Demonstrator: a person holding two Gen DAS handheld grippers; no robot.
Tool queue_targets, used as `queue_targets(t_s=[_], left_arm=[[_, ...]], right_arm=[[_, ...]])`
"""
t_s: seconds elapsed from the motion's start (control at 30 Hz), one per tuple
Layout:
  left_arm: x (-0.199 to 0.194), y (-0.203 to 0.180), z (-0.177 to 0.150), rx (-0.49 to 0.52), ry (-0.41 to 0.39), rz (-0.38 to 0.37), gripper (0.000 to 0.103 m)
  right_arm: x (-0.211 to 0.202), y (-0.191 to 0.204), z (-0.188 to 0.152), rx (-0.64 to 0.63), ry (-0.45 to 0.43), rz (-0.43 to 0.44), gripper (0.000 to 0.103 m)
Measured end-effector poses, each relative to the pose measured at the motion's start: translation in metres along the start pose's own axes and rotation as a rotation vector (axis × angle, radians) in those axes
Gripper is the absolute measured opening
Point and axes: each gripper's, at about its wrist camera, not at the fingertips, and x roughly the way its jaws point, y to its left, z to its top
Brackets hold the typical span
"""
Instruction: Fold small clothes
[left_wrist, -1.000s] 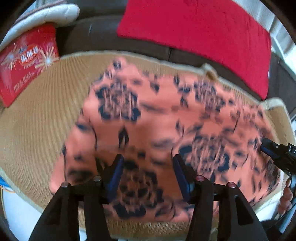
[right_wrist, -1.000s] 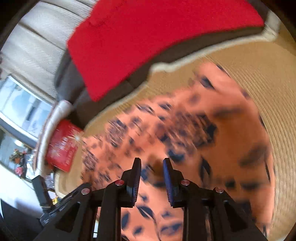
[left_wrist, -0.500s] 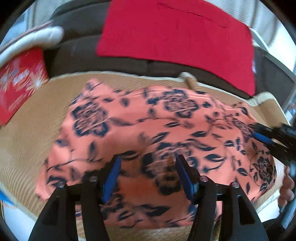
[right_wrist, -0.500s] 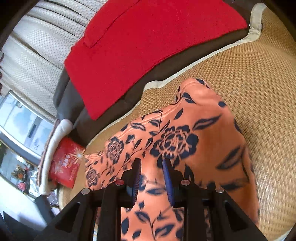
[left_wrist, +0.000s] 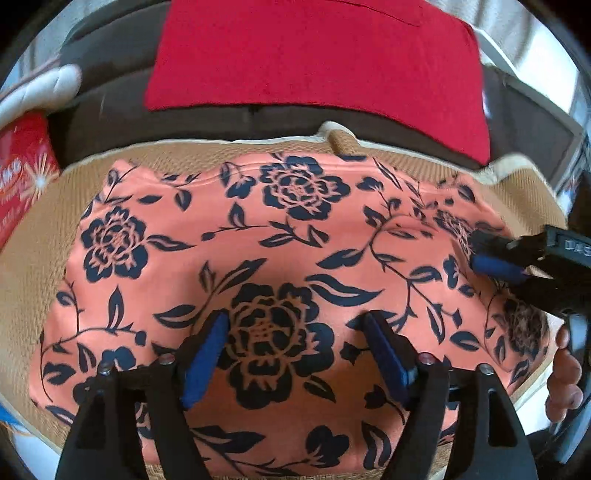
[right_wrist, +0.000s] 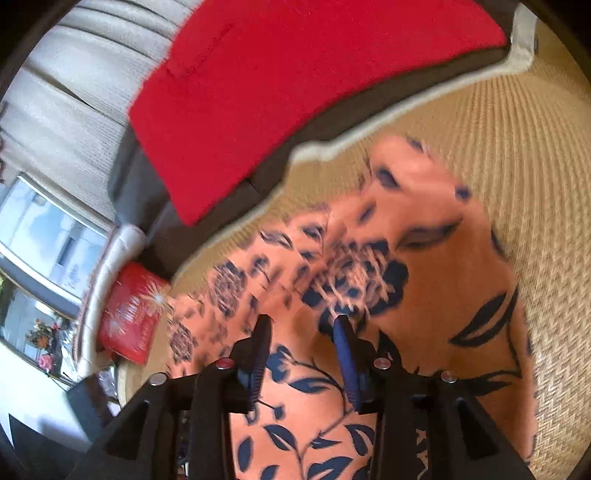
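Sofa (left_wrist: 207, 122): dark seat, far behind everything; it serves as the work bench.
Cloth (left_wrist: 317, 59): red, felt-like rectangle draped over the sofa back, far side.
Mat (left_wrist: 44, 236): tan woven straw with pale binding, ridged; it gives a flat bed for folding.
Garment (left_wrist: 295, 258): salmon fabric with navy roses and leaves, thin and soft, lying spread and mostly flat on the mat, likely smoothed for the next fold; a few ripples at right.
Box (left_wrist: 22, 177): red with starburst print, far left, off the mat.
Left gripper (left_wrist: 295, 354): black frame, blue pads; jaws have just been opening and stand spread wide over the near edge, nothing pinched.
Right gripper (right_wrist: 301, 350): at the garment's right edge; jaws have just been parting, a gap shows, fabric seemingly let go.
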Motion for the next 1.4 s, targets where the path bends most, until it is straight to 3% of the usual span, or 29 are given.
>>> queue_targets(t_s=[0.07,0.17,0.4,0.5,0.67,0.77,0.83,0.87,0.93,1.13,1.3,1.4], left_arm=[[0.014,-0.006,-0.003,0.042,0.042,0.059,0.093],[0.015,-0.001,-0.004,0.018,0.049,0.045,0.097],[0.013,0.006,-0.010,0.043,0.080,0.030,0.101],[0.007,0.009,-0.007,0.063,0.113,-0.005,0.101],[-0.017,0.039,-0.003,-0.061,0.033,0.011,0.101],[-0.021,0.055,-0.007,-0.096,-0.003,0.070,0.101],[-0.003,0.062,-0.010,-0.082,0.105,0.137,0.101],[0.002,0.066,-0.012,-0.090,0.130,0.119,0.101],[-0.002,0.071,-0.012,-0.109,0.108,0.095,0.101],[-0.027,0.082,-0.005,-0.099,0.022,0.126,0.101],[-0.012,0.102,-0.004,-0.151,0.098,0.128,0.100],[-0.014,0.097,-0.001,-0.113,0.077,0.138,0.101]], right_arm=[[0.002,-0.001,-0.003,0.005,0.006,-0.007,0.047],[-0.014,0.000,-0.006,-0.002,-0.015,0.019,0.048],[-0.105,-0.052,-0.008,0.143,-0.224,0.107,0.066],[-0.126,-0.078,-0.024,0.225,-0.218,0.141,0.066],[-0.145,-0.092,-0.063,0.291,-0.199,0.157,0.066],[-0.138,-0.102,-0.083,0.372,-0.167,0.201,0.067],[-0.124,-0.105,-0.095,0.410,-0.125,0.190,0.067],[-0.119,-0.106,-0.099,0.416,-0.116,0.181,0.067],[-0.105,-0.106,-0.102,0.442,-0.103,0.184,0.067],[-0.086,-0.115,-0.106,0.524,-0.155,0.211,0.067],[-0.072,-0.119,-0.100,0.569,-0.214,0.246,0.067],[-0.065,-0.115,-0.094,0.558,-0.259,0.276,0.067]])
